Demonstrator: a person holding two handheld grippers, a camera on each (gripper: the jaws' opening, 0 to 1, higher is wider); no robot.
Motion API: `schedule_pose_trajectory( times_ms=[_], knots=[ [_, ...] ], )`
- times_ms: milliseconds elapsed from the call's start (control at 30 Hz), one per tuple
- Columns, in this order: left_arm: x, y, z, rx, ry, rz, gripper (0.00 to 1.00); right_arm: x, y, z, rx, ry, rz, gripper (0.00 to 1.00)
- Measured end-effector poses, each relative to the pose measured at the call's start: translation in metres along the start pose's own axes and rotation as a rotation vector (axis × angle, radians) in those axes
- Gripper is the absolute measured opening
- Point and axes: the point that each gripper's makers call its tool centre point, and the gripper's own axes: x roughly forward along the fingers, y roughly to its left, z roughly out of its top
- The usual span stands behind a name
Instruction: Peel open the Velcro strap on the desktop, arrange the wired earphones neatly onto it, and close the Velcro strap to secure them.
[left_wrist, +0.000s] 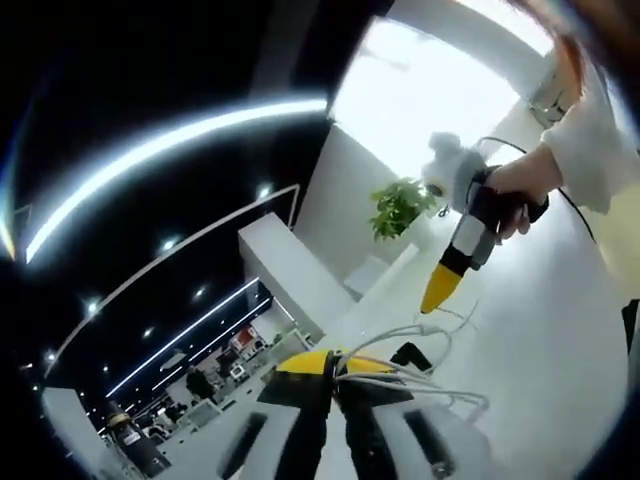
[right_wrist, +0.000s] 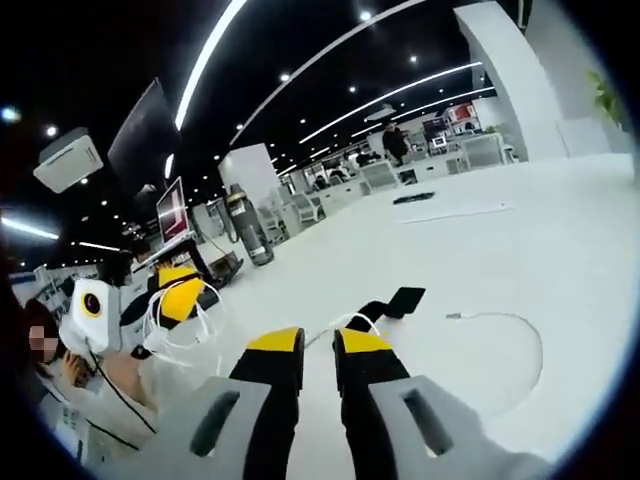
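The white earphone cable (left_wrist: 420, 385) runs out of my left gripper (left_wrist: 335, 365), which is shut on it above the white desk (left_wrist: 540, 330). Loops of that cable hang around the left gripper (right_wrist: 180, 292) in the right gripper view. Another stretch of cable (right_wrist: 490, 315) curves over the desk to the right. The black Velcro strap (right_wrist: 400, 298) lies flat just beyond my right gripper (right_wrist: 318, 345), whose jaws stand slightly apart with nothing between them. In the left gripper view the strap (left_wrist: 410, 354) sits just past the jaws, and a hand holds the right gripper (left_wrist: 438, 292) above the desk.
A green potted plant (left_wrist: 400, 205) stands at the desk's far edge by a white wall. A person's white sleeve (left_wrist: 590, 140) reaches in from the upper right. Beyond the desk are a monitor (right_wrist: 172, 212), chairs and further desks (right_wrist: 380, 175).
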Motion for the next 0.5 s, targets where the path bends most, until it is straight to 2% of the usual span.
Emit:
schedule_pose_trajectory(
  times_ms=[100, 300, 500],
  knots=[
    [-0.002, 0.001, 0.001, 0.0, -0.003, 0.002, 0.06, 0.0, -0.002, -0.002, -0.045, 0.009, -0.016, 0.1],
    [-0.006, 0.005, 0.002, -0.003, -0.004, 0.013, 0.06, -0.007, -0.005, -0.003, -0.066, 0.01, -0.03, 0.05],
    [-0.01, 0.007, 0.012, 0.006, -0.025, 0.023, 0.06, -0.016, 0.012, 0.008, -0.093, -0.027, -0.013, 0.05]
  ],
)
